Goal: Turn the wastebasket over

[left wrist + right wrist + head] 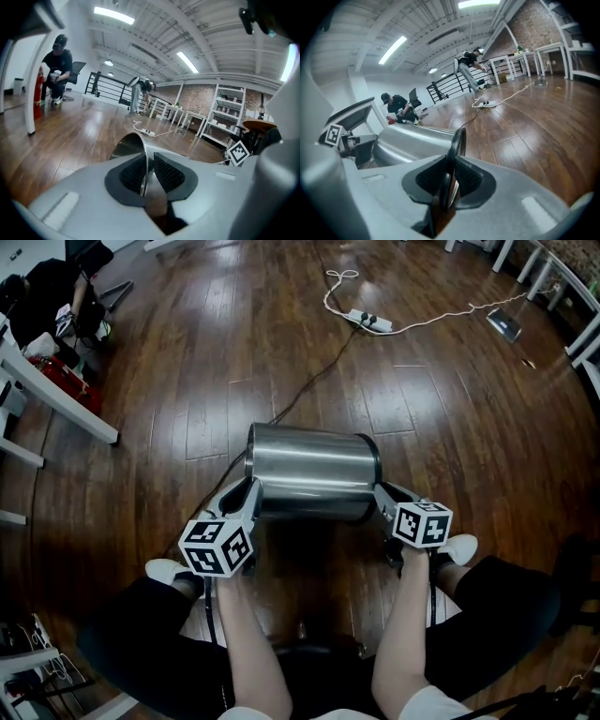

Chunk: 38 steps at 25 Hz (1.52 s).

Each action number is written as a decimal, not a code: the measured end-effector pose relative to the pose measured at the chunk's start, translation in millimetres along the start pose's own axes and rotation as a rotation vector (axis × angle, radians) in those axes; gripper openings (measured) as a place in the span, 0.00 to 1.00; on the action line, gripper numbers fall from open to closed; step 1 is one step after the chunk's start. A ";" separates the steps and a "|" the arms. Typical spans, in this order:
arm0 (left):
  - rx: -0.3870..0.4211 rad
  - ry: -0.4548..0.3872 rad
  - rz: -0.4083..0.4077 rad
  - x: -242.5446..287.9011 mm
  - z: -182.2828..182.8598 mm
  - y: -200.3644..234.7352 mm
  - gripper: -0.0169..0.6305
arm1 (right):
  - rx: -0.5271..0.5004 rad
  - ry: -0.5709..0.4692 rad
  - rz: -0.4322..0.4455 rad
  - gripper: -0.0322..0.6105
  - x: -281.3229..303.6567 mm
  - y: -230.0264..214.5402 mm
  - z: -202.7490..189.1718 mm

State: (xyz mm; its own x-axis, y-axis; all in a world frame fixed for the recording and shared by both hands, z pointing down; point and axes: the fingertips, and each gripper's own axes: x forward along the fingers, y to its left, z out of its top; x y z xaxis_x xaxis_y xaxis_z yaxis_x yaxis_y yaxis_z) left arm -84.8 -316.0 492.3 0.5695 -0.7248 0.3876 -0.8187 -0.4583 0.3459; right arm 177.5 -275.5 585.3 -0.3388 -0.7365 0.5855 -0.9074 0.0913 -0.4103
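The left gripper (pixel 249 493) pinches the thin steel edge at the left end of the wastebasket (pixel 314 472), and its own body hides most of the bin in its view. The wastebasket lies on its side between both tools. Whether it touches the floor (pixel 450 418) cannot be told. The right gripper (pixel 382 495) is clamped on its black end ring. The floor is dark wood planks, with a white table leg (pixel 58 401) at its left edge and a power strip (pixel 368 321) at the far edge.

one wastebasket (pixel 314 474). two grippers: left gripper (pixel 251 487), right gripper (pixel 382 491). one power strip (pixel 368 321). two people: seated person (pixel 57 65), bending person (pixel 140 90).
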 end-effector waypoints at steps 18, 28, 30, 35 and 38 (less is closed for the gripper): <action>0.876 0.369 -0.378 26.5 -111.7 -233.2 0.10 | 0.525 0.020 -0.010 0.12 22.7 -54.6 -182.2; 0.519 -0.009 -0.286 -2.5 -87.5 -224.8 0.24 | 0.188 -0.397 0.078 0.20 -89.8 -12.6 -35.5; 0.431 -0.102 -0.228 -26.5 -59.1 -212.8 0.25 | 0.049 -0.456 0.124 0.20 -121.4 17.4 -6.7; 0.372 -0.245 -0.111 -92.2 -17.7 -206.3 0.21 | -0.300 -0.518 0.169 0.20 -194.1 99.9 35.6; 0.363 -0.309 -0.059 -123.9 -7.8 -209.3 0.08 | -0.426 -0.550 0.187 0.04 -225.6 143.2 36.4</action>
State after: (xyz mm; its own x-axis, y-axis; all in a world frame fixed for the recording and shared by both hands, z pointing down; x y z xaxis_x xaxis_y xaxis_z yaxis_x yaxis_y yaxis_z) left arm 16.5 -126.2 378.5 0.6128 -0.7856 0.0854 -0.7893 -0.6137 0.0182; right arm 133.0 -120.7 369.0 -0.4254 -0.9037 0.0492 -0.9027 0.4198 -0.0950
